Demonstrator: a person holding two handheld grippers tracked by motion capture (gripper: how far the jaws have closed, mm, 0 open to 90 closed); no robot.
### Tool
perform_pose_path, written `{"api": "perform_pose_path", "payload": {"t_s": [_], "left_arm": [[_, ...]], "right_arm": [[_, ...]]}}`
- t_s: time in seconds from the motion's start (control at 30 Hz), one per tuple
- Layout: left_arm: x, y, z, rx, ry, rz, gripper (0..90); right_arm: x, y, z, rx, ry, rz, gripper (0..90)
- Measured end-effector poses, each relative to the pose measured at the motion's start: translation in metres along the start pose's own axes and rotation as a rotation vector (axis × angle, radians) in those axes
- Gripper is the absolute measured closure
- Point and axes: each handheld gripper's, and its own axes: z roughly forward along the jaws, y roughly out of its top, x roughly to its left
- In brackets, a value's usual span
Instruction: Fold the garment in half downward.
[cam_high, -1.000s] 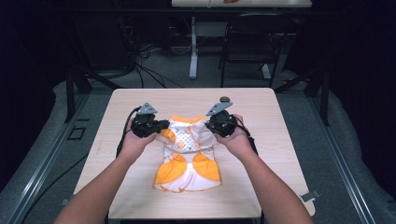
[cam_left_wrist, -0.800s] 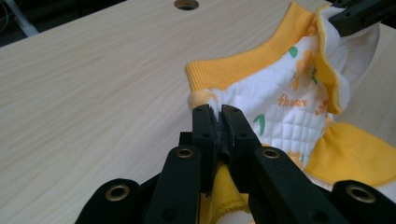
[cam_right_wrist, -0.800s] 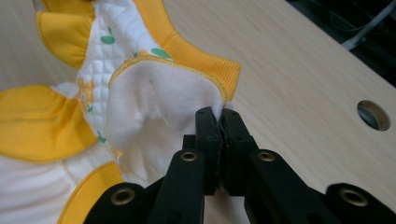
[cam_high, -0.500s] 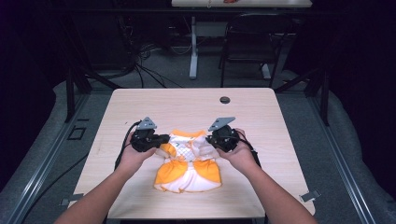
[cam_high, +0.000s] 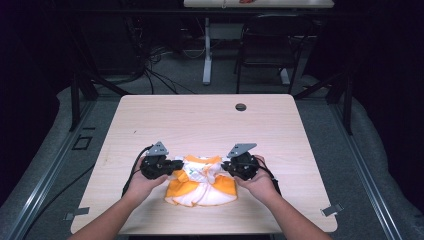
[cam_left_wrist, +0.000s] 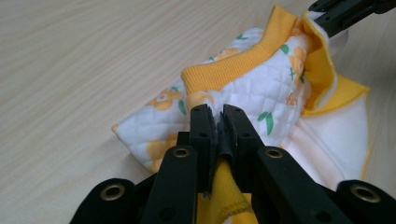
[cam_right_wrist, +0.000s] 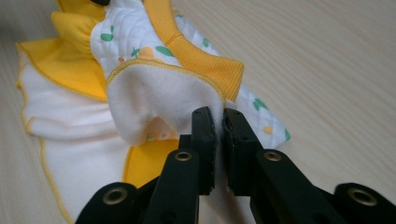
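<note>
While the garment (cam_high: 202, 182) lies on the counter (cam_high: 200, 120), the left hand-held gripper (cam_left_wrist: 217, 116) pinches its quilted edge. The right hand-held gripper (cam_right_wrist: 218, 119) pinches the opposite edge.

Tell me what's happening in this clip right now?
A person works a small yellow-and-white floral garment at the near edge of a wooden table. The left gripper and right gripper each have their jaws shut on a pinch of its fabric, one at either side, with the top part folded over the skirt.
</note>
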Motion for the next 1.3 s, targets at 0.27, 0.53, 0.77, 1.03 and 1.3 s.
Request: {"api": "perform_pose_path", "payload": {"t_s": [0.27, 0.53, 0.77, 1.03, 1.3], "left_arm": [[-0.008, -0.013, -0.010, 0.007, -0.036, -0.023, 71.0], [0.000, 0.013, -0.031, -0.048, 0.011, -0.075, 68.8], [0.003, 0.014, -0.008, 0.024, 0.039, -0.125, 85.3], [-0.012, 0.007, -0.010, 0.027, -0.025, -0.103, 89.4], [-0.032, -0.011, -0.019, 0.033, -0.073, -0.085, 89.5]], "right_arm": [[0.009, -0.013, -0.005, -0.020, 0.074, 0.058, 68.5], [0.002, 0.004, -0.033, -0.139, 0.093, 0.127, 67.3], [-0.004, 0.009, -0.009, -0.072, 0.006, 0.144, 80.5], [0.008, 0.006, -0.007, -0.064, 0.070, 0.131, 84.7], [0.035, -0.010, -0.016, -0.043, 0.140, 0.069, 86.4]]}}
